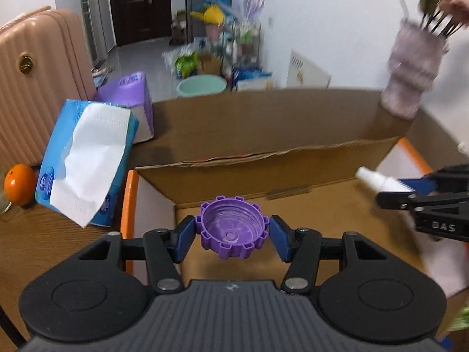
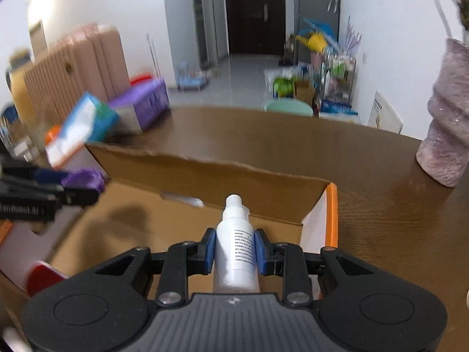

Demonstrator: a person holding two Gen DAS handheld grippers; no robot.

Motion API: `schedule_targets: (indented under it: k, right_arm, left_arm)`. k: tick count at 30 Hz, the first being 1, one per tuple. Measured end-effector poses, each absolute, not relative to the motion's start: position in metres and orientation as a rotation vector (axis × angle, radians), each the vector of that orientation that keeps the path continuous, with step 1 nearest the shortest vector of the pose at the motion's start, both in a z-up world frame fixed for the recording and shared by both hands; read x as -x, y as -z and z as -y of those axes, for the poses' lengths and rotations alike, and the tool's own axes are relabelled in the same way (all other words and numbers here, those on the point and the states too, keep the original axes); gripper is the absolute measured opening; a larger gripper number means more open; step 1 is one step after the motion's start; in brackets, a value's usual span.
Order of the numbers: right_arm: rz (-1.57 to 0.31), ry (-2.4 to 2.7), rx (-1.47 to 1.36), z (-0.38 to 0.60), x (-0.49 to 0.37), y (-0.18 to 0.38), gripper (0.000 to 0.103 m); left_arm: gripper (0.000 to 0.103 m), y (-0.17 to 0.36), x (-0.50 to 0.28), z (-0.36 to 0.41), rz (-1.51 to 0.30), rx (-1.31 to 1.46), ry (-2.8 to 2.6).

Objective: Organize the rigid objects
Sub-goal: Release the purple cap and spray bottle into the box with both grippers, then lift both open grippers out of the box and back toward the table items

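Note:
My left gripper is shut on a purple ridged cap, its hollow side up, held above the left end of an open cardboard box. In the right wrist view that same cap shows at the left edge, over the box. My right gripper is shut on a small white bottle with printed text, its nozzle pointing forward over the box's right part. From the left wrist view, the white bottle and the right gripper enter from the right.
The box lies on a dark wooden table. A blue tissue pack, a purple pack and an orange sit left of the box. A fuzzy pink vase with flowers stands at the right. A pink suitcase is behind.

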State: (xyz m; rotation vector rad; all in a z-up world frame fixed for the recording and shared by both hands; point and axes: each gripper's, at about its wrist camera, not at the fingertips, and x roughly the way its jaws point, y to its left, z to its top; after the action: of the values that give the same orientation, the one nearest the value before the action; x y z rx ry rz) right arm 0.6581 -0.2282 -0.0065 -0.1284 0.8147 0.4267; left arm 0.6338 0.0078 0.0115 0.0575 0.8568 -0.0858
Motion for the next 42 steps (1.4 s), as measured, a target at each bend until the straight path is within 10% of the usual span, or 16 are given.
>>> schedule_targets:
  k: [16,25,42]
  right_arm:
    - [-0.922,-0.44,0.337,0.187,-0.691,0.025,0.027]
    - [-0.985,-0.434,0.328,0.185,-0.703,0.03,0.028]
    - [-0.843,-0.42,0.329,0.192,-0.645,-0.074,0.044]
  left_arm:
    - [0.058,0.009,-0.647,-0.005,-0.966,-0.171,0.118]
    - [0.075,0.006,-0.653,-0.006,-1.016,-0.138,0.111]
    - [0.093,-0.093,-0.583,0.0,-0.883,-0.155,0.079]
